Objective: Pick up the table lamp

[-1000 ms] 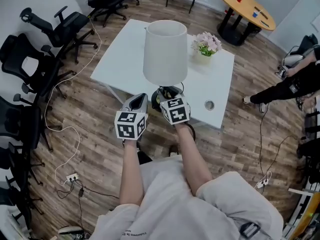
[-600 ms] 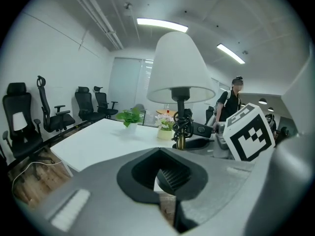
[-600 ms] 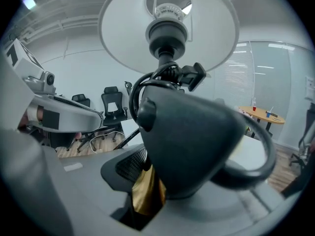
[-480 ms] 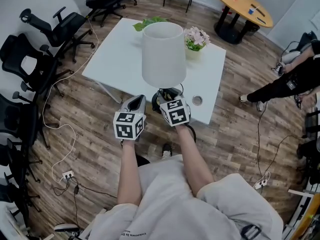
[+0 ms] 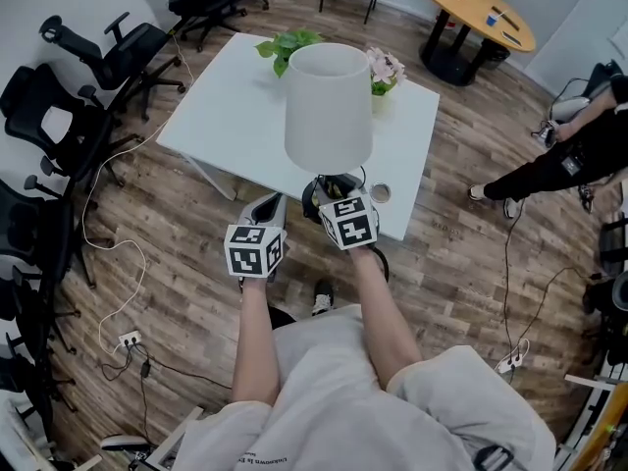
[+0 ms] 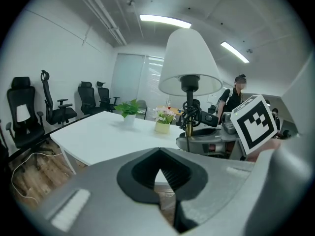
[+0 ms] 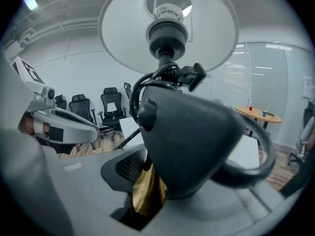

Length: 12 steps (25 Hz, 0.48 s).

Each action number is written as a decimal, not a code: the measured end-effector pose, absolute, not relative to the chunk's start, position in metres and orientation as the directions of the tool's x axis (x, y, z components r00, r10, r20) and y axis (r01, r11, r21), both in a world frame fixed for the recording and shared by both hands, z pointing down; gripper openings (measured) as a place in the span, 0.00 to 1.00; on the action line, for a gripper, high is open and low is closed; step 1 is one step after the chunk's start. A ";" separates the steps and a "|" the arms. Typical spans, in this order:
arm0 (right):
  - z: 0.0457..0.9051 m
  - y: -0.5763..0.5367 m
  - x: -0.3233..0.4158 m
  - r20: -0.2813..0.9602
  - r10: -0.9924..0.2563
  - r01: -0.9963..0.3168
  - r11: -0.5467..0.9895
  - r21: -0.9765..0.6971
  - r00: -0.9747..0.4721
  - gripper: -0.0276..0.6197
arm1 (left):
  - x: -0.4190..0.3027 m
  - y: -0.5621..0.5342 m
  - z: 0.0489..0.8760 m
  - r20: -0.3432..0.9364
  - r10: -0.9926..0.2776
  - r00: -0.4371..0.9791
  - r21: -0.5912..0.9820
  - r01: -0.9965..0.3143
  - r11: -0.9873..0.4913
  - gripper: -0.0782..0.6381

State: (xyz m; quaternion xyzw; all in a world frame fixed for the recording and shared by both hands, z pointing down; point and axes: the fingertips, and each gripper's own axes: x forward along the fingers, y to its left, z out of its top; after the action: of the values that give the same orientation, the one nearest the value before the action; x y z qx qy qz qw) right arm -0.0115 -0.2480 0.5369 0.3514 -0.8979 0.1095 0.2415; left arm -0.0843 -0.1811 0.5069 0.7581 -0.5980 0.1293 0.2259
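The table lamp [image 5: 329,106] has a white shade, a gold stem and a dark base with its black cord coiled round it. It hangs in the air over the near edge of the white table [image 5: 226,106]. My right gripper [image 5: 329,192] is shut on it low down; in the right gripper view the gold stem [image 7: 145,193] sits between the jaws of the right gripper [image 7: 142,191], and the dark base [image 7: 192,141] fills the middle. My left gripper [image 5: 270,206] is just left of the lamp, shut with nothing in it. The left gripper view shows the lamp [image 6: 189,63] ahead to the right.
A green potted plant [image 5: 285,47] and a pot of pink flowers [image 5: 383,67] stand at the table's far side, and a small round object [image 5: 381,193] lies near its front edge. Office chairs [image 5: 69,135] line the left. A person [image 5: 579,155] stands at right, near a round wooden table [image 5: 476,13].
Both grippers and the lamp have shifted a little right along the table's near edge and slightly toward me. The green plant has come into the head view. The grip on the lamp is unchanged.
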 end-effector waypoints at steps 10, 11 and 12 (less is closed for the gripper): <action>0.537 -0.248 -0.010 0.511 -0.569 -0.676 0.736 -0.033 -0.645 0.26 | -0.074 -0.183 0.497 0.460 -0.851 0.253 0.161 -0.967 -0.200 0.11; 0.537 -0.248 -0.009 0.509 -0.570 -0.677 0.735 -0.036 -0.645 0.26 | -0.074 -0.183 0.497 0.461 -0.851 0.252 0.158 -0.967 -0.201 0.11; 0.537 -0.249 -0.008 0.508 -0.571 -0.680 0.733 -0.039 -0.645 0.26 | -0.073 -0.184 0.497 0.462 -0.851 0.252 0.156 -0.967 -0.202 0.11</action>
State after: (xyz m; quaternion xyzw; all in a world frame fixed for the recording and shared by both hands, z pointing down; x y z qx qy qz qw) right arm -0.0080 -0.2490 0.5366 0.3475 -0.8998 0.1139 0.2381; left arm -0.0734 -0.1838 0.4966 0.7629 -0.5956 0.1384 0.2102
